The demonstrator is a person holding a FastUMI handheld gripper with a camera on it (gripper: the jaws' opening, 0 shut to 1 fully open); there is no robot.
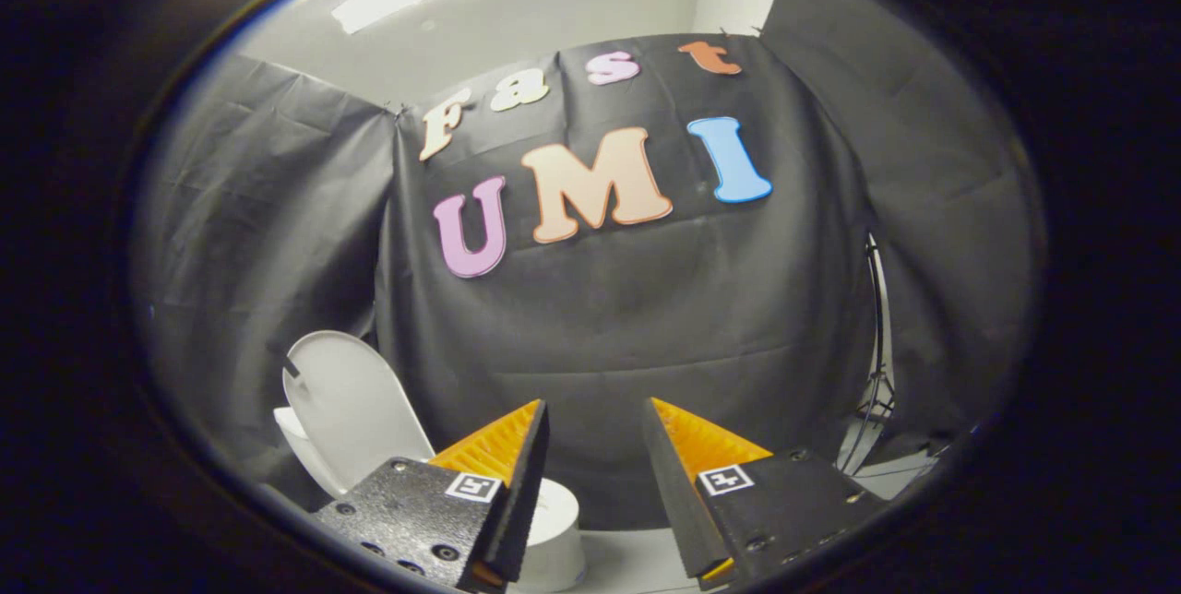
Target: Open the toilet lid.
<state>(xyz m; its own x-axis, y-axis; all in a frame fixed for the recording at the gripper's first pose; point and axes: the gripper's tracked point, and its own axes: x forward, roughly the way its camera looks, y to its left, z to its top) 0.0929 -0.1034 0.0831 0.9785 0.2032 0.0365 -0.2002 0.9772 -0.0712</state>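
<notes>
Gripper view: booth, black cloth wall ahead.
Toilet lid (346, 405): raised upright, beyond the left finger.
Gripper (597, 414): fingers spread wide, holding nothing.
Toilet (554, 529): white, behind fingers.

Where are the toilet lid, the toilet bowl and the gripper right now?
toilet lid (346, 414): gripper view, middle of the raised white lid, standing upright beyond the left finger.
toilet bowl (554, 529): gripper view, white side of the bowl, showing beside the left finger.
gripper (597, 405): gripper view, open gap between the fingertips, holding nothing.
</notes>
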